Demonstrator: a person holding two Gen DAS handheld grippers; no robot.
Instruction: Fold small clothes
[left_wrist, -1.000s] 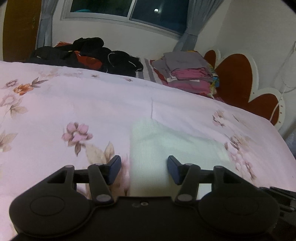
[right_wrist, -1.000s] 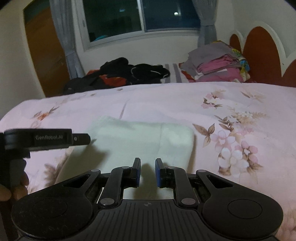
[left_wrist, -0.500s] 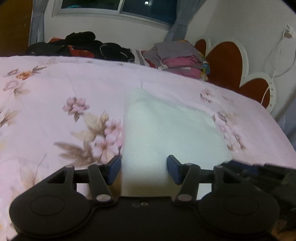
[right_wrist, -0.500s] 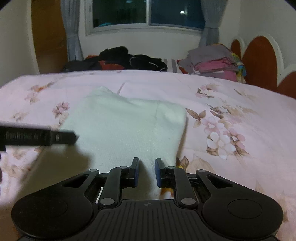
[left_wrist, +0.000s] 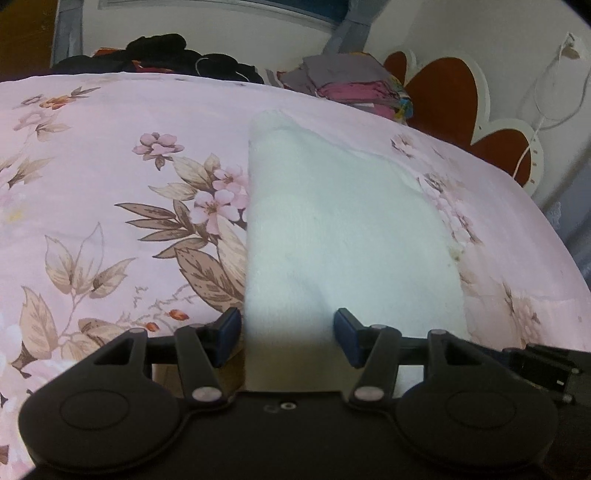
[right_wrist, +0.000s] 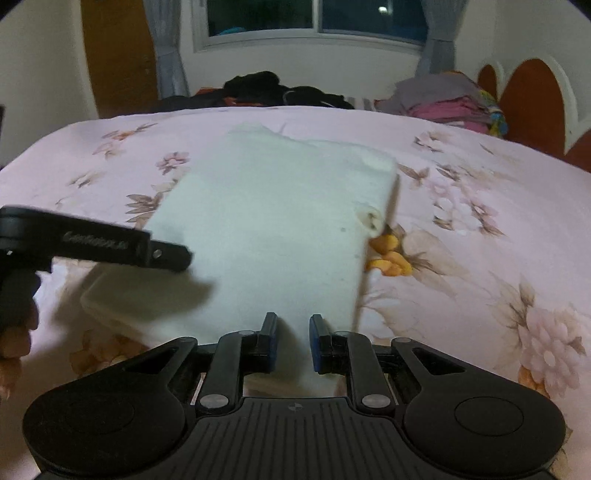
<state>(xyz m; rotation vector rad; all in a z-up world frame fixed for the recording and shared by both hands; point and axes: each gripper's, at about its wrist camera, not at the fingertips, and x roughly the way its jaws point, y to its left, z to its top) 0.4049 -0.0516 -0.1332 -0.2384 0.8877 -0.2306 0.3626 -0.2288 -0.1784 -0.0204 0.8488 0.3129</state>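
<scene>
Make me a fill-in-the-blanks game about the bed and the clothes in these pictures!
1. The white cloth lies on a pink bedsheet printed with ____.
2. Behind the folded clothes stack, the red headboard is shaped like a ____.
3. The jumbled pile of dark clothes sits just below the ____.
4. The left gripper has its jaws wider apart than the ____ gripper.

Missing words: flowers; heart; window; right
</scene>
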